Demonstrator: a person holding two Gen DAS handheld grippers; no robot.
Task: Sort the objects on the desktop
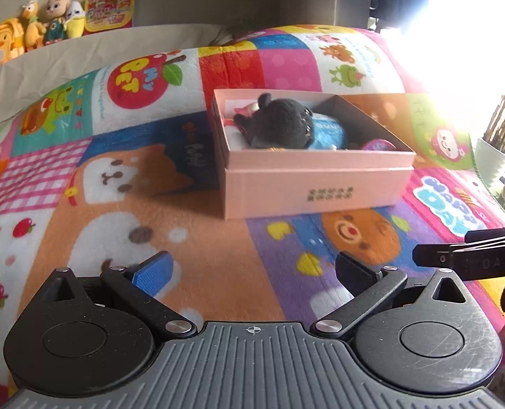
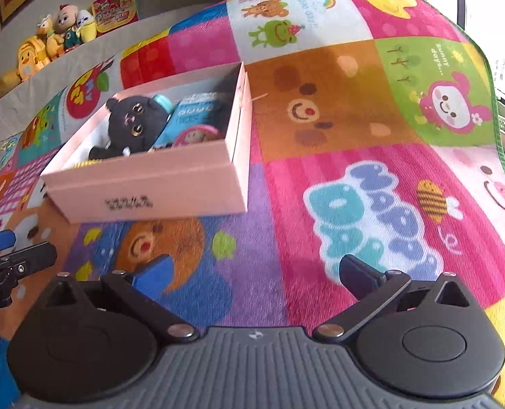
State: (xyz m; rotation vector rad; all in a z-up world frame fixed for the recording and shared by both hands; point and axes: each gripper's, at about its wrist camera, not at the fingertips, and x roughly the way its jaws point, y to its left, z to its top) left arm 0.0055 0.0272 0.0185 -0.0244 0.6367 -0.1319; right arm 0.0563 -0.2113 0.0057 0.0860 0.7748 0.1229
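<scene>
Box, one, holds one black plush; two tools released, empty.

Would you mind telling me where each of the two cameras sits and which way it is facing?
Left wrist: sits on the left gripper, facing forward over the patchwork blanket toward the pink box; its own open fingers show, and the right gripper's tip enters at right.
Right wrist: sits on the right gripper, facing the same blanket with the box up left; its open fingers show, the left gripper's tip at left.
Shared: box, black plush cat, shelf toys.
</scene>
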